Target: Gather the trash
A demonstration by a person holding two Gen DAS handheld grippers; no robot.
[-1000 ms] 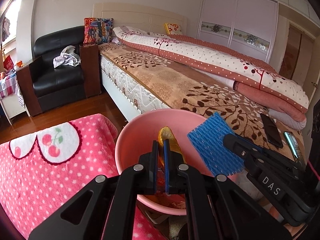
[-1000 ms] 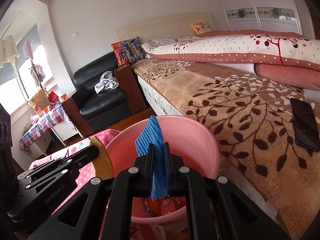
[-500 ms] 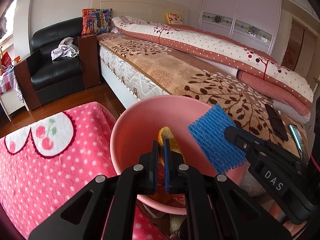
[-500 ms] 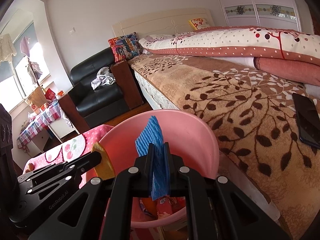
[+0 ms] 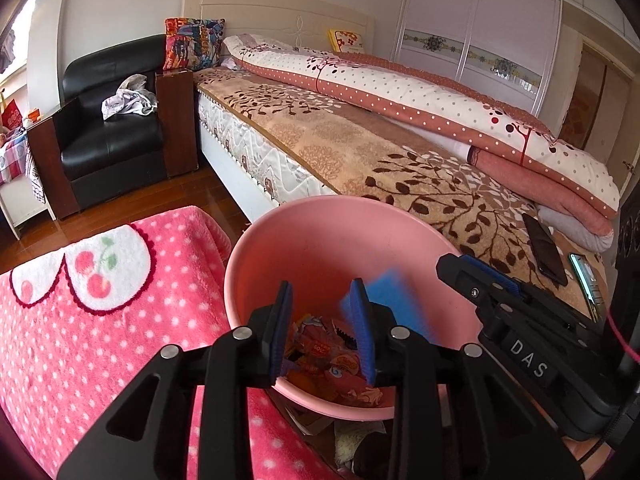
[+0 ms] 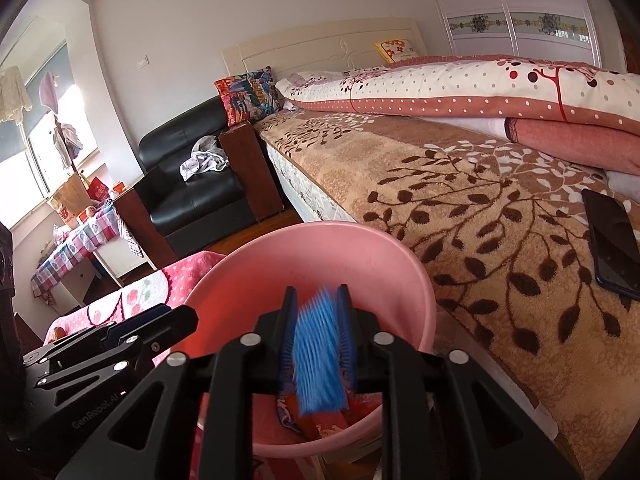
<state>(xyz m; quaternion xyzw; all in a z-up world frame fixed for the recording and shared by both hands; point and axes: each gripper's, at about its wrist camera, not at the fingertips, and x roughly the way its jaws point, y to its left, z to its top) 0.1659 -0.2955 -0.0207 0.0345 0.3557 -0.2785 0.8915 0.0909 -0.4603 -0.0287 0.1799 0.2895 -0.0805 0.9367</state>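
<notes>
A pink bin (image 5: 320, 205) stands between a pink dotted blanket and the bed, with several snack wrappers (image 5: 332, 350) in its bottom. My left gripper (image 5: 320, 286) hangs over it, its jaws opening and nothing between them. A blue foam net (image 6: 318, 350), blurred by motion, is slipping down between the opening jaws of my right gripper (image 6: 317, 292) over the same bin (image 6: 416, 276). In the left wrist view this blue net (image 5: 394, 300) shows blurred inside the bin, below the right gripper (image 5: 456, 266). The left gripper (image 6: 176, 320) shows at the bin's left rim.
The bed with a brown leaf blanket (image 5: 400, 168) runs along the right, with a dark phone (image 6: 612, 236) and a second phone (image 5: 586, 280) on it. A pink dotted blanket (image 5: 100, 320) lies to the left. A black armchair (image 5: 112, 148) stands beyond on the wooden floor.
Both grippers have opened. The orange wrapper that the left one held is gone from its jaws. The blue net is sliding down out of the right one.
</notes>
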